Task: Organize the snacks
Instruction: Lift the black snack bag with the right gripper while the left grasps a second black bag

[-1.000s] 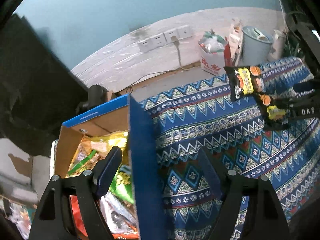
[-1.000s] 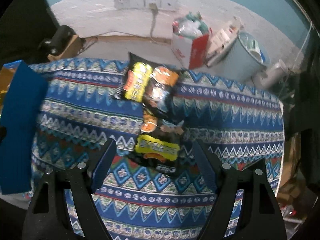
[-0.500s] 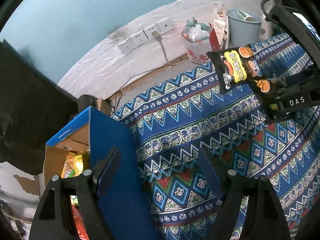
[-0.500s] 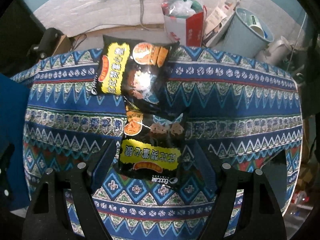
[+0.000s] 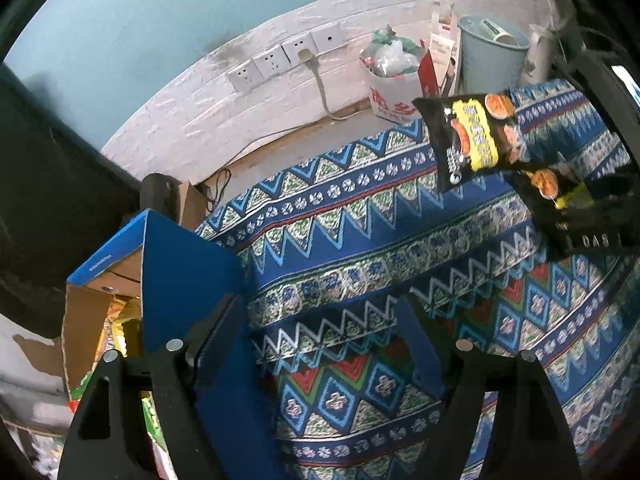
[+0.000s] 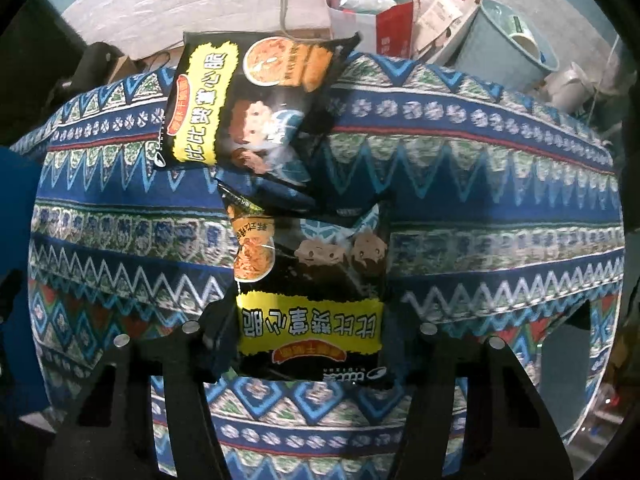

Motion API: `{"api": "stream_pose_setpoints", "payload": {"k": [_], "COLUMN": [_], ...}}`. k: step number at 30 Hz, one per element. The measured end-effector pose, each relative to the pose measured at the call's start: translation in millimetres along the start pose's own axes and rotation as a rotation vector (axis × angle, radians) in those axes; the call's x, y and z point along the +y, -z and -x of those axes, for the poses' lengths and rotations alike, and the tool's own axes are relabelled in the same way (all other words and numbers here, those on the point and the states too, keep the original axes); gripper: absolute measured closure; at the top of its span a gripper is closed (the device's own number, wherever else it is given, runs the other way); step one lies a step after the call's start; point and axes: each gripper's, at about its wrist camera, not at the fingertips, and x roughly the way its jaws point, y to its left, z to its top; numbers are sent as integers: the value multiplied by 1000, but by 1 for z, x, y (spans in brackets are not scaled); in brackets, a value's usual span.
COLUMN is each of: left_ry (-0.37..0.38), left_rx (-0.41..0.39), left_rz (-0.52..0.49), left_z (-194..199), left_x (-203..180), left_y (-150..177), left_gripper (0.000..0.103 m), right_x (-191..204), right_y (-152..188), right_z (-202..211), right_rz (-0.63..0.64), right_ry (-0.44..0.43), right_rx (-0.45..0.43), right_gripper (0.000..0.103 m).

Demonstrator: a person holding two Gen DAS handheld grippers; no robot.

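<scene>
Two black snack bags with yellow labels lie on the patterned cloth, one overlapping the other. The near bag [image 6: 312, 300] sits between the fingers of my right gripper [image 6: 308, 332], whose jaws stand wide on either side of it. The far bag [image 6: 248, 108] lies beyond, towards the table's far edge. In the left wrist view both bags [image 5: 476, 140] and the right gripper [image 5: 592, 236] show at the right. My left gripper [image 5: 320, 328] is open and empty above the cloth, its left finger over the blue flap [image 5: 184, 280] of a cardboard box [image 5: 84, 320] holding snack packets.
The patterned cloth [image 5: 360, 248] covers the table. Behind it on the floor stand a red-and-white paper bag [image 6: 372, 12] and a pale blue bin [image 6: 504, 44]. Wall sockets [image 5: 280, 60] with a cable are on the white wall.
My right gripper has moved forward and down over the near bag, which now lies between its fingers. My left gripper has swung away from the box interior, towards the cloth.
</scene>
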Motion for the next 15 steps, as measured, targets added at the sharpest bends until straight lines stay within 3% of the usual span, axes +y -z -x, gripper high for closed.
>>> {"api": "stream_pose_setpoints", "payload": {"k": [6,10,15], "left_ry": [32,56,111], "left_rx": [-23,-17,7], "left_rz": [31,20,39], "left_z": [7,9,-3], "left_x": [-9,-26,-50], "left_y": [-18,-33,-55], "left_gripper": [23,15,15], "right_x": [-26,-47,-55], "right_y": [7,-5,-22], "right_z": [24,45,61], "right_rz": [16,17,100], "right_ry": [30,24,35], "right_rx": [-29,-54,-70], "right_gripper": [44,44,44]}}
